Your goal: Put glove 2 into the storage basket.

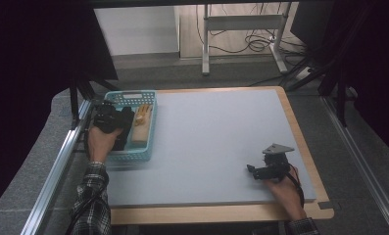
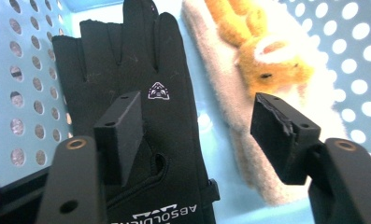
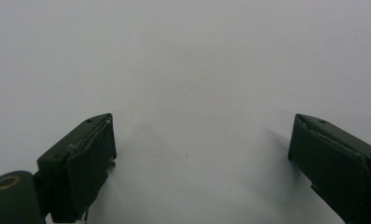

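Two tools gape open: left tool hovers over the soft, limp black fabric glove in the perforated turquoise plastic basket; pinch its cuff.

Dim high view, bright soft close-ups

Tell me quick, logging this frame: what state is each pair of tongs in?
Left tongs: open, over the black glove in the basket, holding nothing.
Right tongs: open, empty.
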### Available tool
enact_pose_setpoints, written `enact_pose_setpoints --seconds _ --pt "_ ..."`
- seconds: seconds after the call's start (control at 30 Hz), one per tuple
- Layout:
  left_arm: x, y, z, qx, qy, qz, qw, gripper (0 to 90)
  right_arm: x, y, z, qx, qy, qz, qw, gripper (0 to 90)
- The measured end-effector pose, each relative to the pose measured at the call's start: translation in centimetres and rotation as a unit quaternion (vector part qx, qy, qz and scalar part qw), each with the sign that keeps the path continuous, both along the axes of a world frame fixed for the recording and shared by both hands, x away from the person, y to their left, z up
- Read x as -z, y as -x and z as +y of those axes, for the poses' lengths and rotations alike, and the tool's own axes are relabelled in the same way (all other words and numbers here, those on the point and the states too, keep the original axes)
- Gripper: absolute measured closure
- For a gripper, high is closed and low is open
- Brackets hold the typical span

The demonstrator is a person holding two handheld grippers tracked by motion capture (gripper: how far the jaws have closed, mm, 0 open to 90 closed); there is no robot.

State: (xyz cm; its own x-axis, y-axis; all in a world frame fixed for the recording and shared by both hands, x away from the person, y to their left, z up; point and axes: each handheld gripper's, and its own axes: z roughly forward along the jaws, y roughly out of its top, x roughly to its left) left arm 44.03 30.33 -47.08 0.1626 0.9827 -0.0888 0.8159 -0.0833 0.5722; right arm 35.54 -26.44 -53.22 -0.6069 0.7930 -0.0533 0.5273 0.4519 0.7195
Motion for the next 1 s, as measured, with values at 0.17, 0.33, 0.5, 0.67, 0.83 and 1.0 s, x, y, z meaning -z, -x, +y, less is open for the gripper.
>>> enact_pose_setpoints --seconds 0.17,0.33,0.5,0.67,0.83,1.0 --pt "-0.1 0.2 0.0 0.008 0.004 -0.003 1.0 29.5 0.0 0.0 0.0 0.0 0.0 0.0 1.0 7.4" --pt "-0.3 0.6 -0.1 0.015 0.017 -0.011 0.9997 26.2 0.0 0.0 0.0 0.0 0.0 0.0 1.0 7.3" --pt "-0.5 1.2 -0.1 0.025 0.023 -0.019 0.9992 22.6 0.0 0.0 0.0 0.0 0.0 0.0 1.0 7.3" --pt "-0.8 1.8 -0.1 0.034 0.032 -0.028 0.9985 18.6 0.0 0.0 0.0 0.0 0.0 0.0 1.0 7.3" --pt "-1.1 2.4 -0.3 0.044 0.044 -0.037 0.9974 13.1 0.0 0.0 0.0 0.0 0.0 0.0 1.0 7.4" --pt "-1.4 2.9 -0.6 0.054 0.049 -0.044 0.9963 9.2 0.0 0.0 0.0 -0.001 0.001 -0.001 1.0 7.3"
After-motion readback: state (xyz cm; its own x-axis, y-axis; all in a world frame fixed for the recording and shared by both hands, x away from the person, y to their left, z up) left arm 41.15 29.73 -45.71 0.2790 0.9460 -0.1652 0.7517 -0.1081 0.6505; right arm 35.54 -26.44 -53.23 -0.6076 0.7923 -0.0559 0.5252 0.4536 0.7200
